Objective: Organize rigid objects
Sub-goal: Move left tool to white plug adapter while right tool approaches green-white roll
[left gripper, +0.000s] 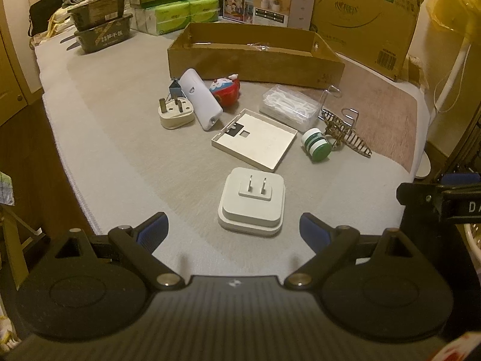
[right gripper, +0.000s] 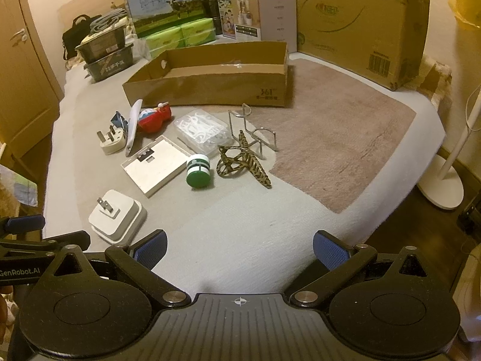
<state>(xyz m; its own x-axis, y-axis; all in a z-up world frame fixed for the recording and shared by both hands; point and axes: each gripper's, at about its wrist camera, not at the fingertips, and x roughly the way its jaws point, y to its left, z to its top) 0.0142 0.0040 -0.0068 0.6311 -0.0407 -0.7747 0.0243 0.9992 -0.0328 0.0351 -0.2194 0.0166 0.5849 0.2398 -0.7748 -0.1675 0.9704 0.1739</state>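
Though unseen leftward, door handle rightward

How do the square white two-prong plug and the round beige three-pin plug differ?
The square white two-prong plug has two thin flat blades; the round beige three-pin plug has three thicker pins. The square one lies nearest the left gripper, apart from other items; the round one sits far back beside a white cylinder. Both lie prongs-up.
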